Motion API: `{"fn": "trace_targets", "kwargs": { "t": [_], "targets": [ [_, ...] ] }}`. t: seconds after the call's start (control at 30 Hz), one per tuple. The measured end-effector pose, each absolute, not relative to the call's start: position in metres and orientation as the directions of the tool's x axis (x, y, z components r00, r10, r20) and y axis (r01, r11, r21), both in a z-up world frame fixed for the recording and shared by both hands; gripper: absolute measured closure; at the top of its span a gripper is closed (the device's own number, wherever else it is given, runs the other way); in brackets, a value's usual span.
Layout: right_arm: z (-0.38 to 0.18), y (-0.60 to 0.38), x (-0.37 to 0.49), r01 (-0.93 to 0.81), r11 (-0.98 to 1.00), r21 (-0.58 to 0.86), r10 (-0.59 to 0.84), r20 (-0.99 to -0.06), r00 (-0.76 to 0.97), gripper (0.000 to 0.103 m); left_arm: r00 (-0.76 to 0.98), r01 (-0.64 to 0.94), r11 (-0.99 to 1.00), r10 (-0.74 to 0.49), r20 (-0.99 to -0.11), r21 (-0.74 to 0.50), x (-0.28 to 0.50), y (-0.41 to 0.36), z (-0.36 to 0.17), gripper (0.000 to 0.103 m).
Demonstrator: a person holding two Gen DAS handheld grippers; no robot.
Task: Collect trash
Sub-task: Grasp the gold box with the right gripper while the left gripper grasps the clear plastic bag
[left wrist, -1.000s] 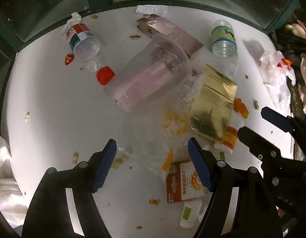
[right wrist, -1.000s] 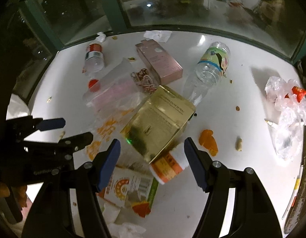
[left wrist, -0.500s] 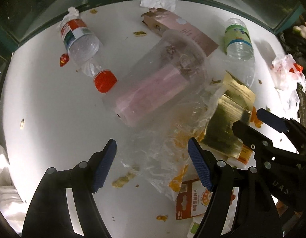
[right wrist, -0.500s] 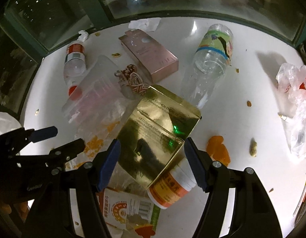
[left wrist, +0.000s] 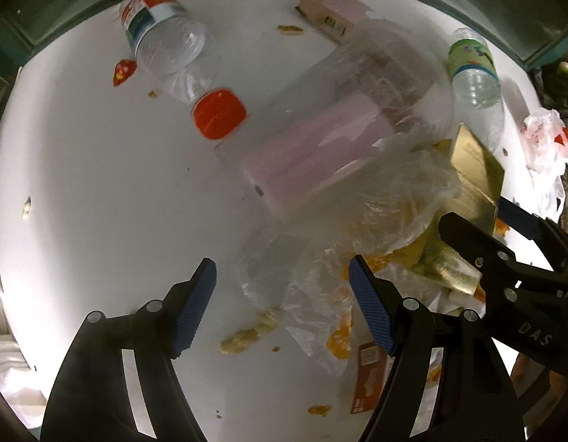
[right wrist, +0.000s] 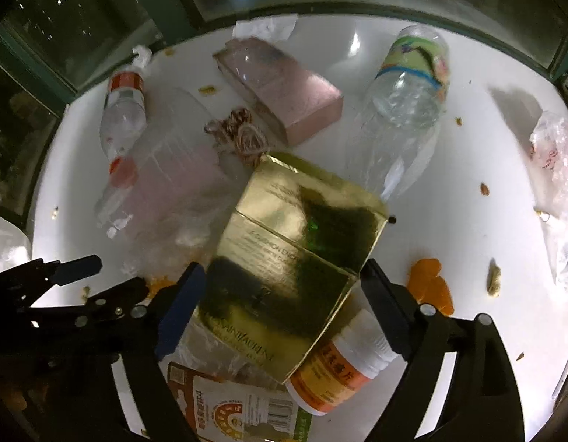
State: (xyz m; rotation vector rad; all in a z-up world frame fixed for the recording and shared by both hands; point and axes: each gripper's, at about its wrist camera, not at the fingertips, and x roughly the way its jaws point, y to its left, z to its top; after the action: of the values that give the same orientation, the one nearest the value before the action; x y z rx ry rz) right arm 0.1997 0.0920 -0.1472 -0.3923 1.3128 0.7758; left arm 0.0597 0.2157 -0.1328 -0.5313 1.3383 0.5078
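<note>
Trash lies on a white table (left wrist: 81,184). My left gripper (left wrist: 282,294) is open over a crumpled clear plastic bag (left wrist: 321,280) that lies in front of a clear cup with a pink insert (left wrist: 332,136). My right gripper (right wrist: 280,294) is open with the near end of a gold box (right wrist: 295,258) between its fingers; I cannot tell if they touch it. An orange-labelled pill bottle (right wrist: 339,368) lies under the box. The right gripper shows in the left wrist view (left wrist: 505,243), the left gripper in the right wrist view (right wrist: 81,283).
A red-capped bottle (left wrist: 166,37), a green-labelled bottle (left wrist: 472,73), a pink box (right wrist: 280,84), a twine bundle (right wrist: 239,136), a printed packet (right wrist: 239,409), orange peel (right wrist: 429,287), peanuts (left wrist: 243,339) and a white bag (right wrist: 560,191) lie around. Dark glass panels border the table's far edge.
Both grippers have moved forward and lower toward the pile. The clear bag now lies between the left fingers, the gold box between the right fingers.
</note>
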Motion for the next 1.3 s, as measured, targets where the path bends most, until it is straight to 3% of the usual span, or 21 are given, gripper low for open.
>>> {"fn": "trace_targets", "kwargs": {
  "t": [0.17,0.5,0.57,0.6,0.63,0.67,0.7,0.83,0.93,1.1,1.3],
  "targets": [
    [-0.157,0.100,0.197,-0.709,0.691,0.136,0.258,-0.964,0.067,0.019,0.159,-0.634,0.769,0.030,-0.987,-0.079,0.053,0.220,-0.140,0.032],
    [-0.174,0.115,0.188,-0.736,0.663,0.136,0.244,-0.969,0.041,0.008,0.173,-0.574,0.806,-0.054,-0.983,-0.145,0.063,0.207,-0.158,0.032],
    [-0.175,0.114,0.189,-0.739,0.657,0.148,0.249,-0.968,0.027,0.009,0.191,-0.567,0.809,-0.055,-0.980,-0.156,0.064,0.208,-0.158,0.039],
    [-0.175,0.112,0.189,-0.738,0.655,0.158,0.254,-0.967,0.018,0.009,0.203,-0.556,0.815,-0.057,-0.978,-0.163,0.064,0.208,-0.157,0.053],
    [-0.175,0.111,0.189,-0.738,0.655,0.163,0.258,-0.966,0.016,0.012,0.225,-0.541,0.819,-0.080,-0.971,-0.193,0.064,0.208,-0.155,0.062],
    [-0.174,0.108,0.189,-0.736,0.656,0.169,0.268,-0.963,0.018,0.015,0.234,-0.537,0.814,-0.109,-0.966,-0.222,0.064,0.209,-0.156,0.080],
    [-0.171,0.106,0.189,-0.733,0.658,0.173,0.277,-0.961,0.022,0.024,0.233,-0.543,0.805,-0.132,-0.964,-0.241,0.064,0.211,-0.157,0.087],
    [-0.156,0.097,0.195,-0.717,0.662,0.216,0.332,-0.943,0.022,0.056,0.238,-0.555,0.798,-0.118,-0.964,-0.235,0.068,0.211,-0.153,0.094],
    [-0.150,0.096,0.196,-0.713,0.651,0.261,0.374,-0.927,0.002,0.067,0.260,-0.540,0.809,-0.104,-0.960,-0.234,0.067,0.206,-0.144,0.100],
    [-0.144,0.092,0.192,-0.689,0.639,0.343,0.430,-0.902,-0.050,0.078,0.265,-0.555,0.800,-0.090,-0.960,-0.228,0.068,0.209,-0.138,0.101],
    [-0.148,0.076,0.200,-0.515,0.644,0.566,0.558,-0.808,-0.190,0.076,0.234,-0.572,0.790,-0.102,-0.967,-0.221,0.059,0.217,-0.144,0.101]
  ]
}}
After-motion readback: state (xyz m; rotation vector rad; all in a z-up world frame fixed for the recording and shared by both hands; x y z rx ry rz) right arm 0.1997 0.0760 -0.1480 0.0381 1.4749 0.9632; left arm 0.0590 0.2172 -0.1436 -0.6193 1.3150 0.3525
